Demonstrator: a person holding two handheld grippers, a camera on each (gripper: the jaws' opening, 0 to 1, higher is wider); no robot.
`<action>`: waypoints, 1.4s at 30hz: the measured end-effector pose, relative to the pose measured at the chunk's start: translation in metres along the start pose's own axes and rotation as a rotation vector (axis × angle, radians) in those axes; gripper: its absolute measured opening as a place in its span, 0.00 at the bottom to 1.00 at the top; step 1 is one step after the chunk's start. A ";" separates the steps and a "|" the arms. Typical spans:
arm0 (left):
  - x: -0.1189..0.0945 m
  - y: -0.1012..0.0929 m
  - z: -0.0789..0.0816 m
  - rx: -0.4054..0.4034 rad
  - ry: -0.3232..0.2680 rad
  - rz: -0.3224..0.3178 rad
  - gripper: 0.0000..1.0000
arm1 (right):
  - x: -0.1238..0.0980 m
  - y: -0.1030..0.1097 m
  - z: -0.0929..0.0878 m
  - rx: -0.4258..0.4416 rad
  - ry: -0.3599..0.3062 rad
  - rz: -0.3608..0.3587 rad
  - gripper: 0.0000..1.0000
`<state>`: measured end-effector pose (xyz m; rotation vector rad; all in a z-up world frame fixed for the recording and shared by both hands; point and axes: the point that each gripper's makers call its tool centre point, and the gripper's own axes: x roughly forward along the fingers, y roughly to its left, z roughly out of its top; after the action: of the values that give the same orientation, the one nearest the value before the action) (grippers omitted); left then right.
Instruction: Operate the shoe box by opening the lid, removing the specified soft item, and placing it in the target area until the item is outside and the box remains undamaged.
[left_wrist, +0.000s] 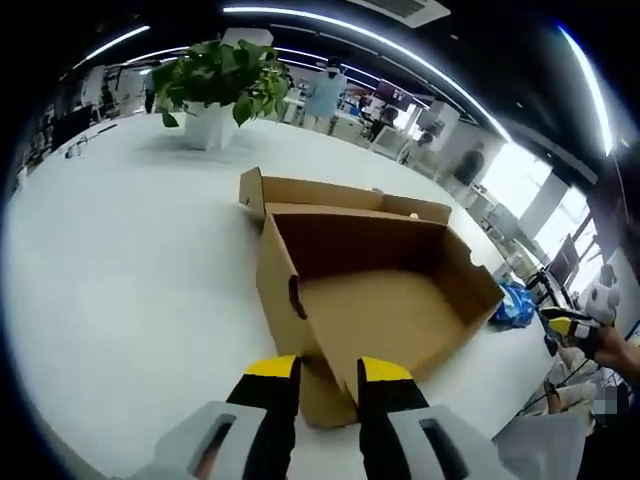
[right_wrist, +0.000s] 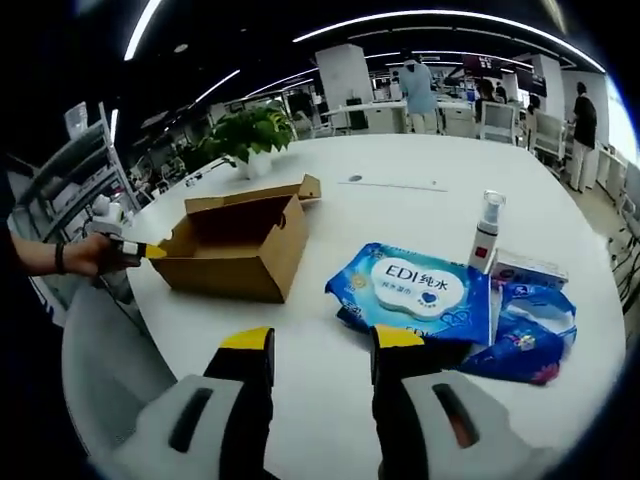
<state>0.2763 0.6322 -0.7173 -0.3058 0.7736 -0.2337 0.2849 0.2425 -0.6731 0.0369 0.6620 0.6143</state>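
Jaws apart on both grippers; to lower right gripper (right_wrist: 320, 350) gently over wipes pack (right_wrist: 412, 292) at frame centre, away from open shoe box (right_wrist: 235, 245).

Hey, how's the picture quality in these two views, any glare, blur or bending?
Left gripper view: strong fisheye curve on the white table, ceiling light strips arc overhead, shoe box sharp, its inside in shade. Right gripper view: same bending, table evenly lit, wet wipes pack crisp enough that its label reads, people at the back soft.

open shoe box (right_wrist: 240, 245), wipes pack (right_wrist: 415, 290) beside
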 end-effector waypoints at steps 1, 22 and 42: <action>-0.001 0.000 -0.001 0.008 0.003 -0.002 0.22 | 0.000 0.001 -0.001 -0.001 0.003 0.001 0.35; -0.020 -0.012 -0.027 0.110 0.063 -0.070 0.20 | 0.033 0.020 0.016 -0.014 0.001 0.057 0.34; -0.025 -0.014 -0.037 0.152 0.082 -0.105 0.20 | 0.118 0.034 0.083 0.011 -0.048 0.092 0.33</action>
<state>0.2311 0.6207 -0.7211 -0.1940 0.8169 -0.4040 0.3887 0.3477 -0.6665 0.0924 0.6201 0.6958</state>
